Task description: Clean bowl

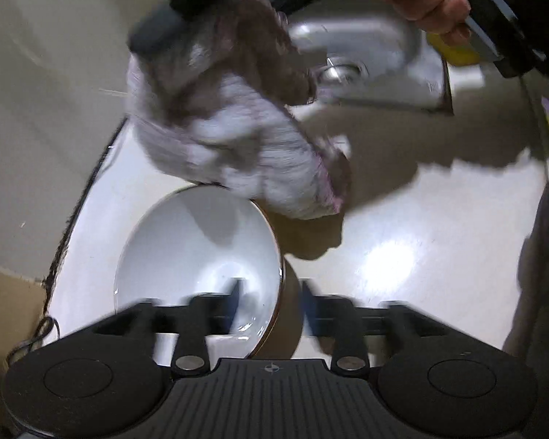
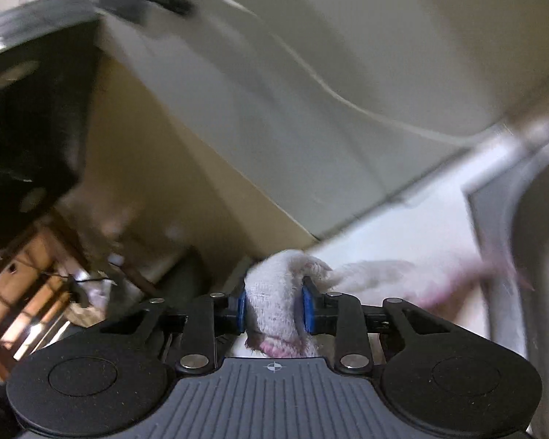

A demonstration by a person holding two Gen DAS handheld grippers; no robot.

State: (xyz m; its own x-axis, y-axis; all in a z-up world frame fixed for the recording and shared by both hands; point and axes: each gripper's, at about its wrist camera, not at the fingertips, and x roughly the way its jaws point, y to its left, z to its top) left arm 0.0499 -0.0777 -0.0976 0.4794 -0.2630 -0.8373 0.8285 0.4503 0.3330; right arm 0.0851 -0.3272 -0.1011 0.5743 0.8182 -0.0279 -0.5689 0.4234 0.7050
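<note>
My right tongs [image 2: 273, 305] are clamped on a white cloth [image 2: 274, 292], which bunches between the blue pads and trails off toward the right of that frame. My left tongs [image 1: 271, 301] stand apart astride the rim of the bowl [image 1: 197, 252]; whether the pads press on it I cannot tell. The bowl lies tilted on the pale worktop [image 1: 402, 226], low and left of centre in the left view, with the cloth hanging above its far rim. Its inside looks white and glossy; I judge the wiping is under way or about to start. The sink [image 1: 366, 55] sits beyond, upper right. My left hand angles steeply down; my right reaches across, roughly level.
</note>
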